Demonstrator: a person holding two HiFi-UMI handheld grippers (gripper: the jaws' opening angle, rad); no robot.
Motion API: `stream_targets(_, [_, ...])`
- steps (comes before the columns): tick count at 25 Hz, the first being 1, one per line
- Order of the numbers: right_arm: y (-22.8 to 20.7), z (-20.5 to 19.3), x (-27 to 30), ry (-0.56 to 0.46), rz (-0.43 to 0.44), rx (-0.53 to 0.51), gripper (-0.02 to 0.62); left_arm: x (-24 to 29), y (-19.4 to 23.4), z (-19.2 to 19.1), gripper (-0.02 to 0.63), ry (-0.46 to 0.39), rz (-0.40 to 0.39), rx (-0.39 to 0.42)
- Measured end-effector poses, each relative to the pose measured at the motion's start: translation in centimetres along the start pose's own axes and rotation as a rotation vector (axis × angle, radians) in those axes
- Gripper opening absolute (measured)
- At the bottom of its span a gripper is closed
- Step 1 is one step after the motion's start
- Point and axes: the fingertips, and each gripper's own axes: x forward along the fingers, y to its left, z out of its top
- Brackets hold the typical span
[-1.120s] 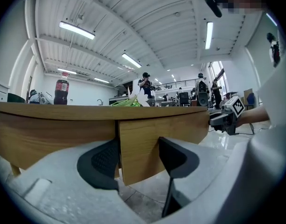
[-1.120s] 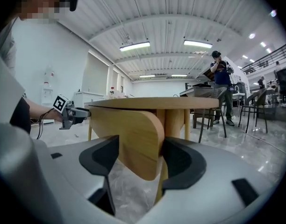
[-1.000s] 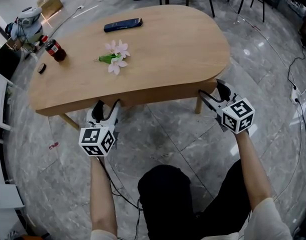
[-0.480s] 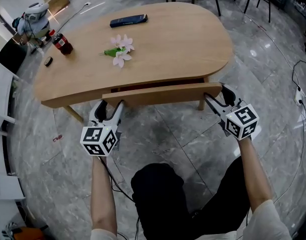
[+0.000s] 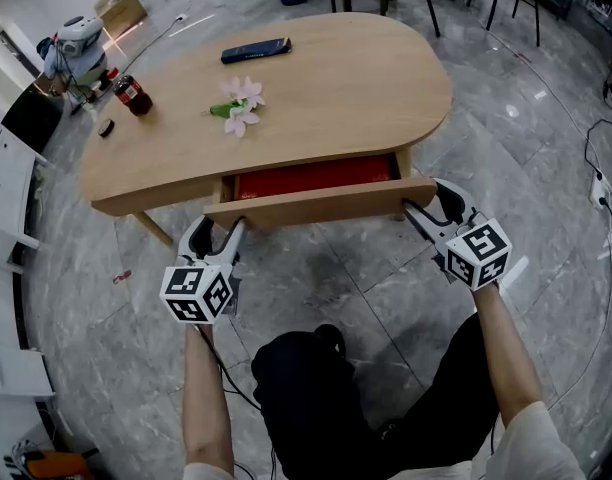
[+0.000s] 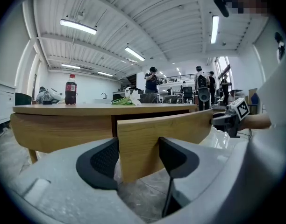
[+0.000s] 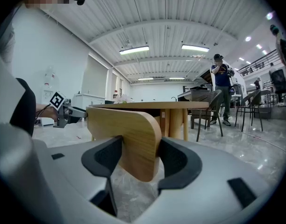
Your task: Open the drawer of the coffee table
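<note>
Drawer (image 5: pixel 321 204) sits partway out below the worktop (image 5: pixel 316 88), mid-frame in head view. Left gripper view: left gripper (image 6: pixel 138 149) fingers clamp its front's left end. Right gripper view: right gripper (image 7: pixel 139 152) fingers have just been closing and now pinch the right end. Pull's underway, I reckon. Next up, draw both ends out evenly.

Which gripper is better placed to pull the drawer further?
Probably left: the left gripper clamps the drawer front at its square end; the right gripper, whose jaws have just been closing, holds the rounded end, likelier to slip.
</note>
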Motion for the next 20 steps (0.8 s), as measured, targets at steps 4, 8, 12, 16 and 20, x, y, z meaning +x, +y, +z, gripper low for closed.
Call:
stream_targets(4, [0.7,-0.3,-1.0,-0.007,0.006,-0.004,0.261,-0.9,-0.5,-0.8,0.258,0.012,0.006,-0.005])
stream_targets(8, [1.3,-0.5,-1.7,-0.016,0.001,-0.009,0.261,-1.8,-0.8,-1.0,0.258,0.012,0.011,-0.005])
stream_targets(12, [1.9,-0.7,-2.5,-0.018,0.001,-0.013,0.261,-2.6,-1.2,-1.3,0.258,0.008,0.01,-0.005])
stream_targets(16, [2.4,-0.9,-3.1,-0.019,0.0,-0.012,0.261,-3.4,-1.5,-1.5,0.258,0.005,0.01,-0.005])
stream_targets(20, [2.8,-1.0,-3.7,-0.021,-0.001,-0.009,0.262,-4.2,-1.9,-1.7,0.258,-0.003,0.014,-0.006])
